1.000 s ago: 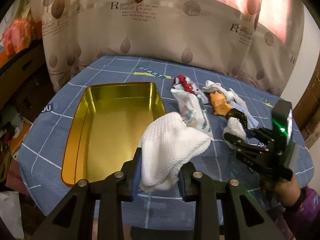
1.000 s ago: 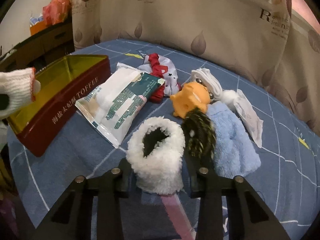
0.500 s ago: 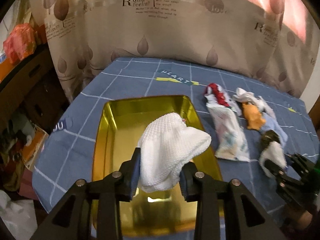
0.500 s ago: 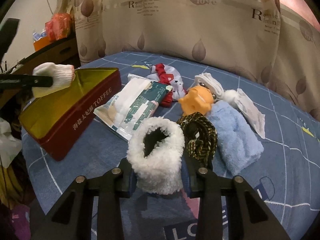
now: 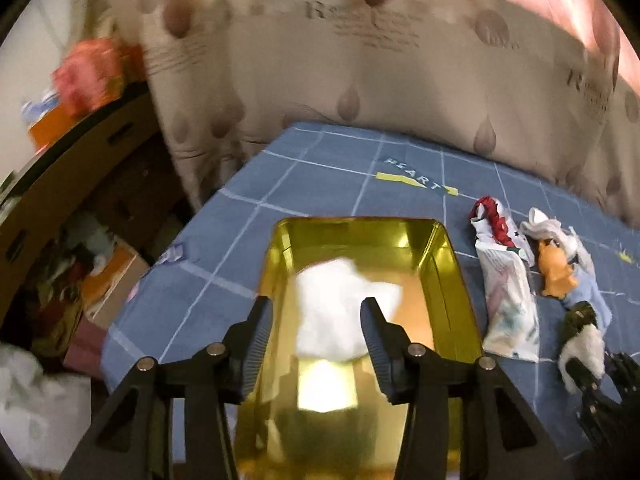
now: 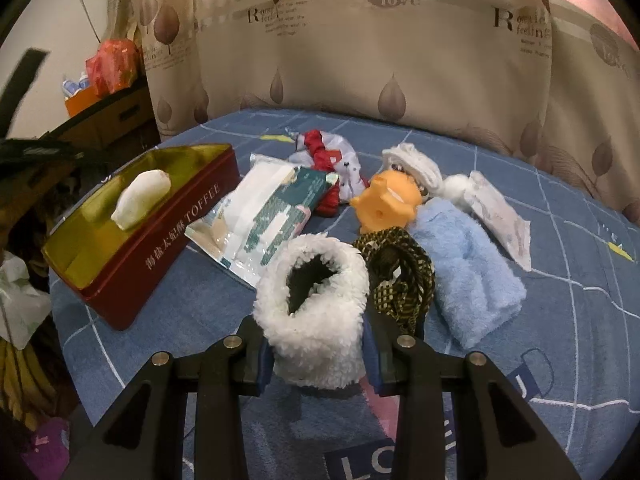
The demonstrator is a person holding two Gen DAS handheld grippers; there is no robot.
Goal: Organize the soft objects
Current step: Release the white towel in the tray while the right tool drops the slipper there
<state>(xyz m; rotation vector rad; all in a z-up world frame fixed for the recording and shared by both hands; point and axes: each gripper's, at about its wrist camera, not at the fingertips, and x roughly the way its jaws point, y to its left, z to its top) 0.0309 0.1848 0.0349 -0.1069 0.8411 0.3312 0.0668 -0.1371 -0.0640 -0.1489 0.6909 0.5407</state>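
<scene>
- A white knit glove (image 6: 141, 199) lies inside an open gold-lined tin (image 6: 120, 276) with dark red outer walls, near the table's left edge.
- A fluffy white cuff (image 6: 316, 316) stands with its dark opening up, at the table's near edge.
- A coiled black-and-yellow patterned band (image 6: 400, 280) touches the cuff's right side.
- A folded pale blue fleece cloth (image 6: 468, 280) lies to the right of the band.
- An orange plush toy (image 6: 384, 204) sits just behind it.
- A flat white and green packet (image 6: 264, 216) lies between tin and toy.
- A red and white cloth (image 6: 328, 164) lies further back.

Two downward wrist views, shared tin (image 5: 452, 264)
</scene>
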